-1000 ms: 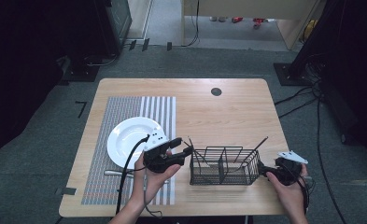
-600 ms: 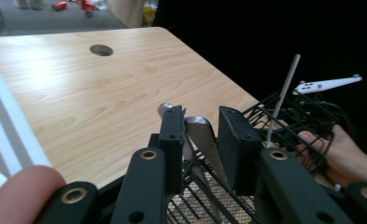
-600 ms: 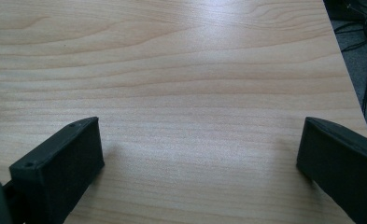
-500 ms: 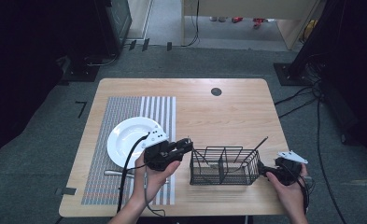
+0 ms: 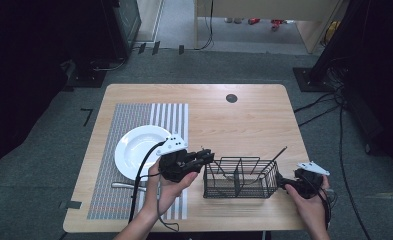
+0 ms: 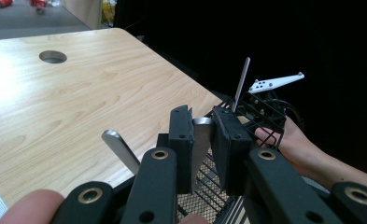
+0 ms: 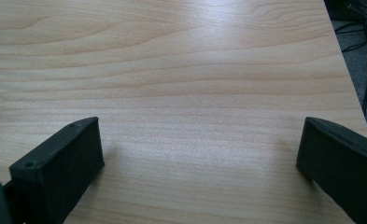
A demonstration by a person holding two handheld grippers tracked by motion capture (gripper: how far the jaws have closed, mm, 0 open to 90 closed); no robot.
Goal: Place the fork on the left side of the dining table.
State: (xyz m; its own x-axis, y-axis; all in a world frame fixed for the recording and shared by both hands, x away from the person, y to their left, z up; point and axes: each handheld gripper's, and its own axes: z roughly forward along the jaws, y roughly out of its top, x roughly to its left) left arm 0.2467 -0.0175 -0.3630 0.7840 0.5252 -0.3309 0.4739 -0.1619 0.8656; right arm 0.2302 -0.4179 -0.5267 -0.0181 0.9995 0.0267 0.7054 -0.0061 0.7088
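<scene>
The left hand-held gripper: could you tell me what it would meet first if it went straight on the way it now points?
Probably the black wire basket. The left hand-held gripper, shut on a flat metal utensil handle, points at its near end; exact depth is unclear.

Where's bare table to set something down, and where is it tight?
Free: the wood behind the wire basket, up to the round hole, right of the striped mat. Tight: the near edge, where the left claw shut on a metal utensil handle, the white plate, the basket and the right claw crowd together.
</scene>
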